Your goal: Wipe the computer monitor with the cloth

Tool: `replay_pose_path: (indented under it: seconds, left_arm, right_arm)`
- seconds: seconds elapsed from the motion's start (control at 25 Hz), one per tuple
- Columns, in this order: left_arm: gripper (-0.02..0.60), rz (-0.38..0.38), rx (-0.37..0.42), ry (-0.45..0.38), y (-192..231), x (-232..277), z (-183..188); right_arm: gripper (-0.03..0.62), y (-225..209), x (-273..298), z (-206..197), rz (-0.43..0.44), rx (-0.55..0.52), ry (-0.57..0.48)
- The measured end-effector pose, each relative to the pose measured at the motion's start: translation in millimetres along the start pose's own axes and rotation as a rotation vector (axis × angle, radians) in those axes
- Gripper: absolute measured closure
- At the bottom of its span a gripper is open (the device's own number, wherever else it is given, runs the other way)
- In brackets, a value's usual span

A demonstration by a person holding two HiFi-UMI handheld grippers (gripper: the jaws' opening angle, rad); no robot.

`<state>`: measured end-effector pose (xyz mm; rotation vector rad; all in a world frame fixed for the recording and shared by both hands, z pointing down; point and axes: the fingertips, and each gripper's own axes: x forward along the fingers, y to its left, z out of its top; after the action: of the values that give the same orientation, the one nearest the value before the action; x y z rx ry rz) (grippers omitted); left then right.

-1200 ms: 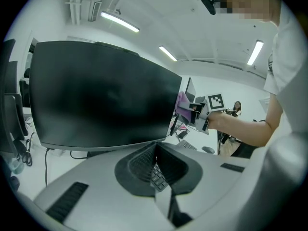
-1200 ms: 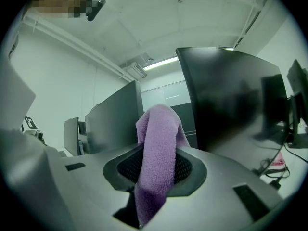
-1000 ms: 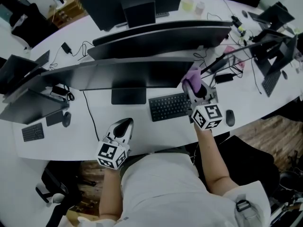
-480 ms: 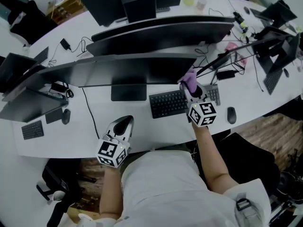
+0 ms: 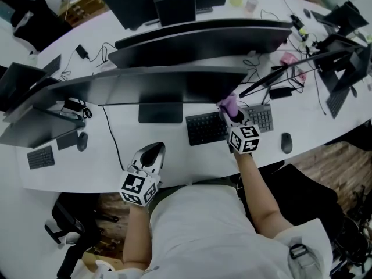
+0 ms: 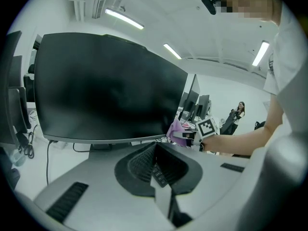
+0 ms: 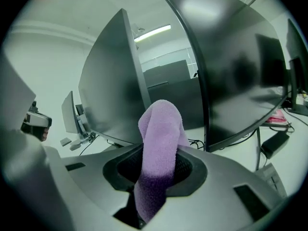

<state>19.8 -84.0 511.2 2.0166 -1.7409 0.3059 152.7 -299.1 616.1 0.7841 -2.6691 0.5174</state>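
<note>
While the left gripper [image 5: 152,154] rests low at the near edge of the desk [image 5: 116,150], well apart from the work, the head view shows the right gripper [image 5: 231,110] raised over the keyboard [image 5: 206,128]. The purple cloth [image 5: 227,103] at its tip sits by the lower right corner of the nearest computer monitor [image 5: 157,86]. Whether cloth and screen touch cannot be told from above.

In the left gripper view the jaws are drawn together with nothing between them. The monitor's dark screen fills most of the view, with the cloth beside its lower right corner.

In the right gripper view the jaws are clamped on the lower part of the cloth, and a folded wad stands up beyond them.

The cloth looks light, soft and limp, so the low hold probably suits it, leaving a padded fold free to press. The glossy screen is likely delicate, on a stand that may rock, so gentle, even pressure seems wise.
</note>
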Motion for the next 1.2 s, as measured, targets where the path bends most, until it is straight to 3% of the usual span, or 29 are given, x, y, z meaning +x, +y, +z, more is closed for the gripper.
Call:
replay_pose_path:
  seconds: [0.28,0.88,1.2]
  left_arm:
    - [0.578,0.015,-0.017,0.008,5.4,-0.5,-4.9]
    - [0.578,0.033,-0.038,0.020,12.6,1.3,-8.2]
    - [0.578,0.041,-0.036,0.034,18.3,-2.1,-10.5]
  right_arm:
    - [0.484,-6.3,13.6,-27.1,0.009,0.105,0.048]
    - [0.482,6.9,34.4,-43.8,0.084,0.590,-0.004]
    - [0.484,21.4,47.3,-44.6,0.141,0.715,-0.018]
